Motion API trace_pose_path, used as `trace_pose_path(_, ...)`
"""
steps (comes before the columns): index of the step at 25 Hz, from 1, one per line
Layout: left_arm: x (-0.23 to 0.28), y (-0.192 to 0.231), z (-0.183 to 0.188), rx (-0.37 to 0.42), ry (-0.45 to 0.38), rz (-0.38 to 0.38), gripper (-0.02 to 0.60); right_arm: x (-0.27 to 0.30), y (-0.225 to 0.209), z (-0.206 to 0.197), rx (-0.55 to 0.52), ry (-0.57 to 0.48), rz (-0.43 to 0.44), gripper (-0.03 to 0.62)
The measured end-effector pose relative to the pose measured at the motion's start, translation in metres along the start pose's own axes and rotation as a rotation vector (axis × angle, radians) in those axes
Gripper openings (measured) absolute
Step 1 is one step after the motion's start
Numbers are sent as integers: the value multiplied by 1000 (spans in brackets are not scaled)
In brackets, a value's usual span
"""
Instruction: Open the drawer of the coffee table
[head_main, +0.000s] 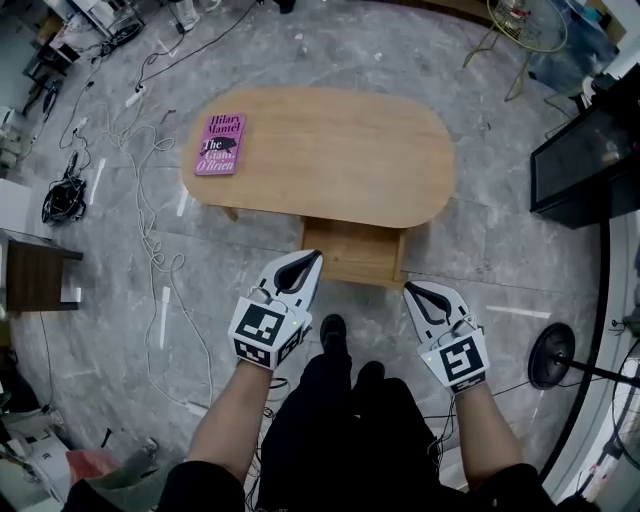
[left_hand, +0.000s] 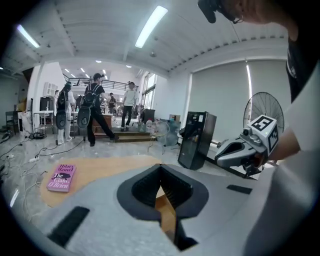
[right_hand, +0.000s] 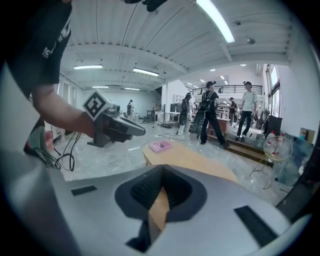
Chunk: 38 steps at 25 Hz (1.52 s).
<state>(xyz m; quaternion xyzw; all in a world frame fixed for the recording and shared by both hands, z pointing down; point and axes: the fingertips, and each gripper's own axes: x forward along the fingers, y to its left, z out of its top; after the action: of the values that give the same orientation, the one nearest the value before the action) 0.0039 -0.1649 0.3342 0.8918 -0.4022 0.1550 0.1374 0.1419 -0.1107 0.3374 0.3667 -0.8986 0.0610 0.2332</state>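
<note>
The oval wooden coffee table (head_main: 340, 150) stands on the floor ahead of me, with its drawer (head_main: 352, 255) pulled out toward me at the near side. My left gripper (head_main: 312, 257) is held high above the floor, over the drawer's left corner, jaws shut with nothing between them. My right gripper (head_main: 409, 290) hangs just right of the drawer's front, also shut and empty. In the left gripper view the tabletop (left_hand: 100, 172) lies below and the right gripper (left_hand: 218, 159) shows at the right. In the right gripper view the left gripper (right_hand: 142, 131) shows at the left above the table (right_hand: 195, 159).
A pink book (head_main: 221, 144) lies on the table's left end. Cables (head_main: 150, 240) trail over the floor at the left. A dark cabinet (head_main: 585, 165) stands at the right, a fan base (head_main: 551, 355) near my right side, a small dark table (head_main: 35, 270) at far left. People stand far off.
</note>
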Motion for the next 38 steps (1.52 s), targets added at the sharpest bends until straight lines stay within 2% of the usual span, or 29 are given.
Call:
trace_pose_path(2, -14, -20, 24, 9, -15, -12, 0, -21, 8, 13, 14, -6, -6, 5)
trace_pose_path(5, -38, -34, 51, -8, -13, 85, 0, -57, 22, 30, 71, -50, 10, 5)
trace_pose_path(7, -56, -50, 65, -41, -30, 111, 0, -82, 33, 36, 90, -66, 15, 5)
trace_pose_path(12, -91, -102, 86, -32, -54, 52, 0, -130, 56, 41, 178, -121, 24, 5)
trace_pose_path(18, -130, -122, 97, -14, -57, 49, 0, -156, 92, 48, 274, -157, 40, 5)
trace_pose_path(22, -160, -106, 109, 6, -72, 96, 0, -162, 100, 71, 248, -167, 34, 5)
trace_pose_path(26, -195, -80, 107, 12, -77, 108, 0, -153, 97, 104, 207, -190, -13, 5)
trace_pose_path(31, -239, -33, 127, -6, -155, 140, 0, -123, 109, 159, 187, -243, -70, 5)
trace_pose_path(38, -297, 20, 155, -45, -265, 127, 2, -93, 169, 233, 36, -285, 5, 5)
